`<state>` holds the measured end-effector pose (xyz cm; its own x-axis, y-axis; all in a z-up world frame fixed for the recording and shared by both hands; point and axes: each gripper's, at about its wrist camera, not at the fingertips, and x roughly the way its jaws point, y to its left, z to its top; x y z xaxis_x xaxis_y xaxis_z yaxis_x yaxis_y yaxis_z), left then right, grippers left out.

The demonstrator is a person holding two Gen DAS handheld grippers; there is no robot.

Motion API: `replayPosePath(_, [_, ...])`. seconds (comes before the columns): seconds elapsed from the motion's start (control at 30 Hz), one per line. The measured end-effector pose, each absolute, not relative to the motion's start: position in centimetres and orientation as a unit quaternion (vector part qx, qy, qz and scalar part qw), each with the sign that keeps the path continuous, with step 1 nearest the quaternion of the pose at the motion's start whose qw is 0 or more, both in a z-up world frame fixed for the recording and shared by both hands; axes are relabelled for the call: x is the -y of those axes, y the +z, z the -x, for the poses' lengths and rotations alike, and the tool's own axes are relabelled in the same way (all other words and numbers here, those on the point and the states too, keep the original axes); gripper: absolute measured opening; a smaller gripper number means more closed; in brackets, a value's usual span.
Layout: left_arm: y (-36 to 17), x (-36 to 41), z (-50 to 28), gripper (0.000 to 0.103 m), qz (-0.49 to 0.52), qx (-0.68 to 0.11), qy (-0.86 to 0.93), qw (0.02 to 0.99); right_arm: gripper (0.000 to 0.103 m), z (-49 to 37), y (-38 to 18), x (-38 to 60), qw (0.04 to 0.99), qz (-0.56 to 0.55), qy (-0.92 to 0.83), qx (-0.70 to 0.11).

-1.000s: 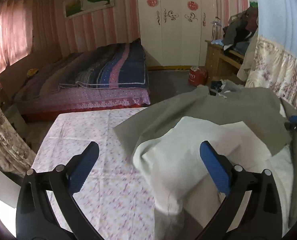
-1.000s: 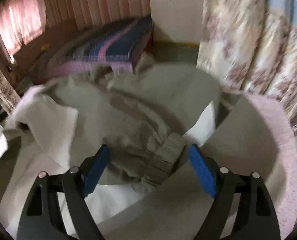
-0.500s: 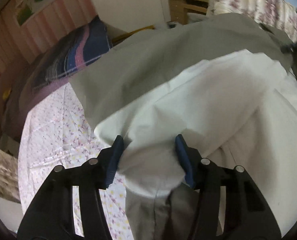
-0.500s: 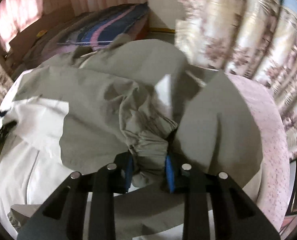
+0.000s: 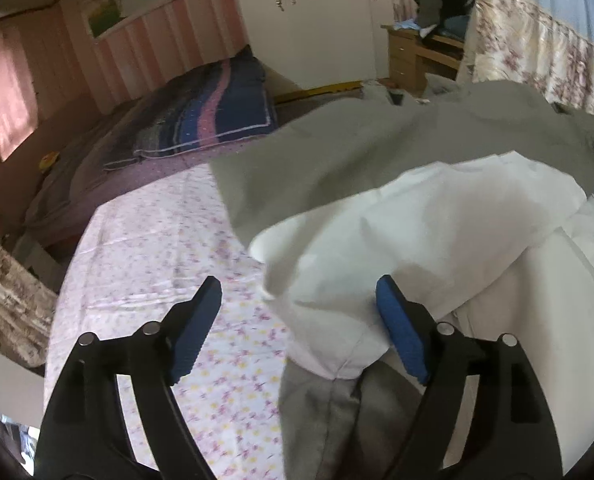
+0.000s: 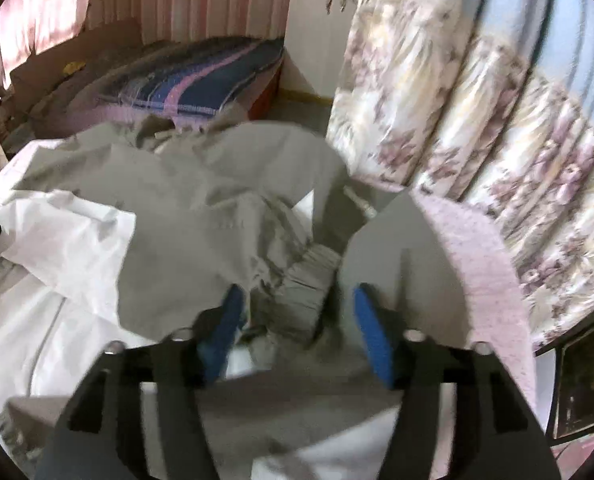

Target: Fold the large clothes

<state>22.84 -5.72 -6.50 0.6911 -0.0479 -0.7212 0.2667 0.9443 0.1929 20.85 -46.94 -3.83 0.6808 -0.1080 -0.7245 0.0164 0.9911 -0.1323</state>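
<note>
Left-wrist view. The left gripper [image 5: 297, 320] was directed downward over the edge of a large grey garment [image 5: 377, 148] spread on a flowered bedsheet [image 5: 157, 248]. The garment's white lining [image 5: 437, 232] was turned outward and lay between the jaws, nearer the right-hand pad than the left; bare sheet was seen beneath the left-hand pad. The jaws were widening, and neither pad was seen pressing on the cloth, so the lining was judged to be released rather than grasped (a fold of it still bulged upward between the pads). Such a placement was consistent with a flap having been laid over the body of the garment.

Right-wrist view. The right gripper [image 6: 293, 328] was pointed at the garment's gathered cuff [image 6: 309, 276], which lay just ahead of the jaws and between them. The jaws were likewise opening; the view was blurred, but a gap was visible at each pad, so the cuff was judged to be let go. The sleeve [image 6: 201, 216] was draped across the white lining, ahead and to the left of the jaws, apparently so that it would lie within the garment's outline.

The garment rested on the sheet throughout both views; the fold was judged incomplete, since the cloth remained rumpled.
</note>
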Motion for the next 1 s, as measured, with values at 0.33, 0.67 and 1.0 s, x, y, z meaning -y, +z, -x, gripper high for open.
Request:
replayPosePath(0.33, [1.6, 4.8, -17.7, 0.1, -0.101, -0.345, -0.046, 0.932, 0.076, -13.0, -0.1, 48.0, 0.935, 0.021, -0.034, -0.352])
replayPosePath(0.67, [2.6, 11.4, -7.1, 0.1, 0.007, -0.348, -0.106, 0.931, 0.076, -6.9, 0.2, 51.2, 0.945, -0.039, -0.041, -0.321])
replayPosePath(1.0, [-5.5, 21.2, -5.8, 0.1, 0.012, -0.41, -0.152, 0.899, 0.076, -2.8, -2.5, 54.3, 0.943, -0.082, -0.047, -0.318])
